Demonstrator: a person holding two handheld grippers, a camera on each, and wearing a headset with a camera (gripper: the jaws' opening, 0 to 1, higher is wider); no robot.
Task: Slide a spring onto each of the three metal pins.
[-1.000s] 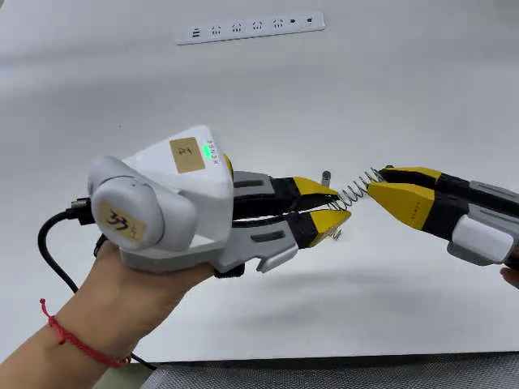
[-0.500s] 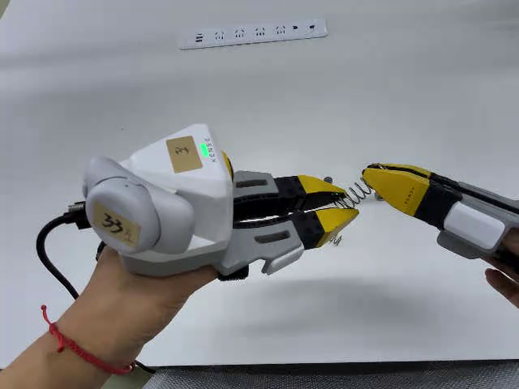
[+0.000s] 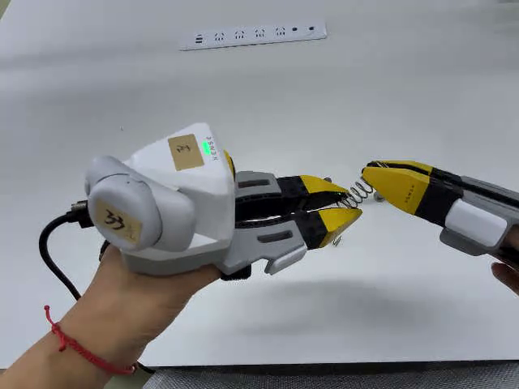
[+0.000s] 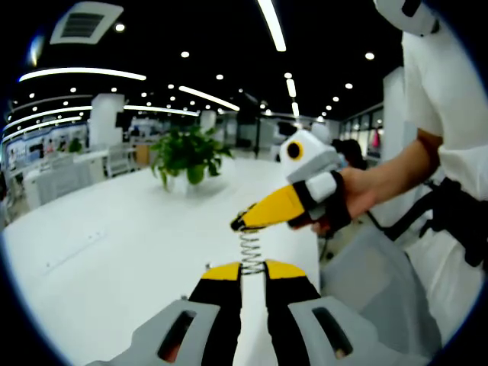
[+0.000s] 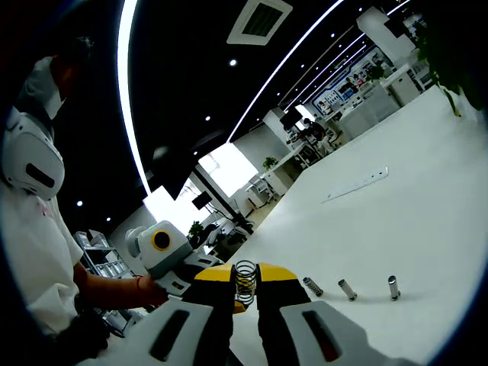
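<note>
While you hold the spring [image 3: 357,193] in mid-air, surface [image 3: 389,97]: white and broad, lying well below both grippers.
Left gripper [image 3: 349,203]: its jaws are pressed together on one end of the spring. In the left gripper view the spring rises straight out from between them.
Right gripper [image 3: 369,171]: its jaws are nipped on the other end, facing the left gripper tip to tip, with the spring bridging the short gap.
Power strip [image 3: 253,35]: at the far side of the surface, out of the work.
Metal pins [image 5: 347,289]: three in a row on the surface in the right gripper view, apart from each other and clear of both grippers. The leftmost looks ribbed and perhaps already carries a spring, but it is too small to be sure.
Spring: off the surface, spanning your two grippers, on no pin.
Step in hand: by my reading, a hand-over or re-grip before threading.
Next move: release with one gripper, line the spring's bore up with a bare pin, then bring it over the pin's tip. A crooked approach may catch a turn.
</note>
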